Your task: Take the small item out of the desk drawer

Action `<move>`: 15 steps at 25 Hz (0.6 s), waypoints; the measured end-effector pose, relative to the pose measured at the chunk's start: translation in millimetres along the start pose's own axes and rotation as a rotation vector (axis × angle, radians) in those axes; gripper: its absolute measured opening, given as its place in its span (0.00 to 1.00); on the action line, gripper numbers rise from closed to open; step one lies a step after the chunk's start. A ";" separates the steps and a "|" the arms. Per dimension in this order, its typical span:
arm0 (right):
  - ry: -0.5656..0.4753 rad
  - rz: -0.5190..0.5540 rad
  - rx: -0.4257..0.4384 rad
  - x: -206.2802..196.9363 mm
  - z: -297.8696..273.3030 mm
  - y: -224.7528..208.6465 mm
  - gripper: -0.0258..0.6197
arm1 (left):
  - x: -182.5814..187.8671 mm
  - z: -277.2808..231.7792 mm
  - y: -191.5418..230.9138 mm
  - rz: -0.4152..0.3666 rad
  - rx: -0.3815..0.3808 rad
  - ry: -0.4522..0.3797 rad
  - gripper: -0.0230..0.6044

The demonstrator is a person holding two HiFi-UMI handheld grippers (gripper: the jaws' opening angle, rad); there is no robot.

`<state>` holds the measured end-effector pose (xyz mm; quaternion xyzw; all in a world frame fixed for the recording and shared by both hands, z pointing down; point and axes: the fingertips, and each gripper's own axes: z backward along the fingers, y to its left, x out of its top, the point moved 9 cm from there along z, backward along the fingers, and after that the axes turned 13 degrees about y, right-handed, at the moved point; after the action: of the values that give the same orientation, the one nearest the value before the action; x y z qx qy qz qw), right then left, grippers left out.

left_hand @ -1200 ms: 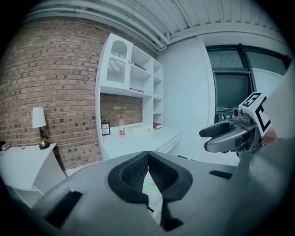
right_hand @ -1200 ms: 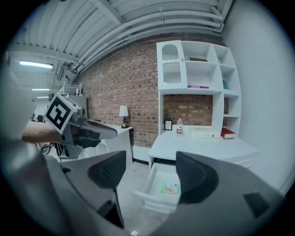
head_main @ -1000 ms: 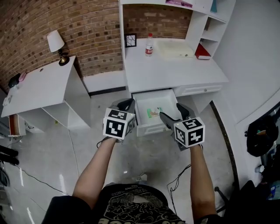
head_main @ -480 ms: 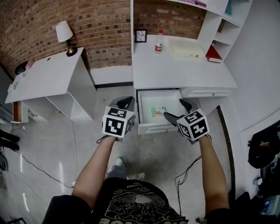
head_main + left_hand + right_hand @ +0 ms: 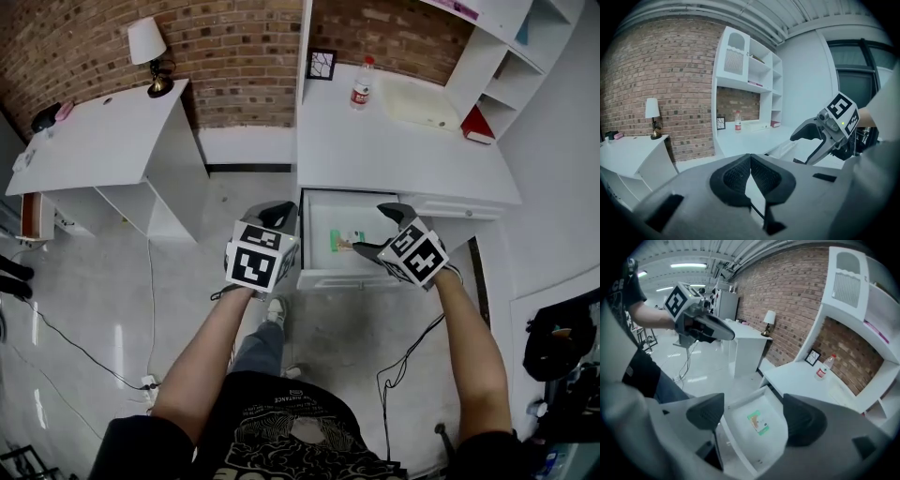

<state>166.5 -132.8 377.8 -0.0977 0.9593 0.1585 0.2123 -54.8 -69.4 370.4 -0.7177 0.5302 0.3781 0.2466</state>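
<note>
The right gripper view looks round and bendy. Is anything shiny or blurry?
Right gripper view: the wide lens bows the tall white shelf unit and darkens the corners; light glares off the glossy pale floor; the small green packet in the open white drawer looks fairly clear. Head view: the red brick wall curves too.

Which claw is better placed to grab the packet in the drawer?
Likely the right claw: its jaws, just opened wide and empty, point down at the packet in the open drawer. The left claw is shut, beside the drawer.
</note>
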 end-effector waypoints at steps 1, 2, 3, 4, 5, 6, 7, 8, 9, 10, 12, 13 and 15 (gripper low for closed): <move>0.025 0.029 0.013 -0.1 -8.9 -1.7 0.65 | -0.9 -5.2 4.5 0.007 -0.001 0.000 0.04; 0.048 0.053 0.027 -0.3 -18.4 -3.5 0.66 | -1.9 -10.6 9.9 0.015 -0.001 0.000 0.04; 0.069 0.074 0.040 -0.2 -28.1 -5.5 0.66 | -2.8 -16.1 15.5 0.023 0.000 0.001 0.04; 0.087 0.091 0.053 0.0 -37.5 -7.8 0.66 | -3.6 -21.8 20.9 0.029 0.000 0.004 0.04; 0.104 0.103 0.067 0.2 -46.3 -9.9 0.67 | -4.0 -27.8 25.6 0.034 0.000 0.009 0.04; 0.119 0.112 0.082 0.6 -54.3 -11.6 0.67 | -4.0 -33.9 29.5 0.036 -0.002 0.015 0.04; 0.133 0.120 0.097 1.0 -61.8 -13.1 0.67 | -3.6 -40.0 33.1 0.036 -0.005 0.022 0.04; 0.146 0.129 0.110 1.1 -69.6 -15.2 0.67 | -2.8 -46.2 36.6 0.035 -0.009 0.028 0.04; 0.160 0.140 0.119 0.5 -78.0 -18.2 0.67 | -2.0 -52.6 39.9 0.034 -0.013 0.034 0.04; 0.175 0.152 0.128 -0.3 -86.5 -21.2 0.67 | -1.1 -59.2 42.9 0.033 -0.017 0.039 0.04; 0.205 0.171 0.156 -1.6 -102.7 -24.8 0.67 | -0.3 -72.3 48.1 0.031 -0.025 0.050 0.04; 0.219 0.181 0.172 -2.3 -110.7 -25.7 0.67 | -0.5 -78.4 50.5 0.032 -0.029 0.056 0.04; 0.242 0.210 0.203 -3.9 -126.3 -26.5 0.67 | -1.7 -89.9 55.5 0.037 -0.036 0.070 0.04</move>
<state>129.2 -200.7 481.1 0.0065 0.9938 0.0691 0.0866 -82.3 -153.8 427.7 -0.7250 0.5446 0.3667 0.2080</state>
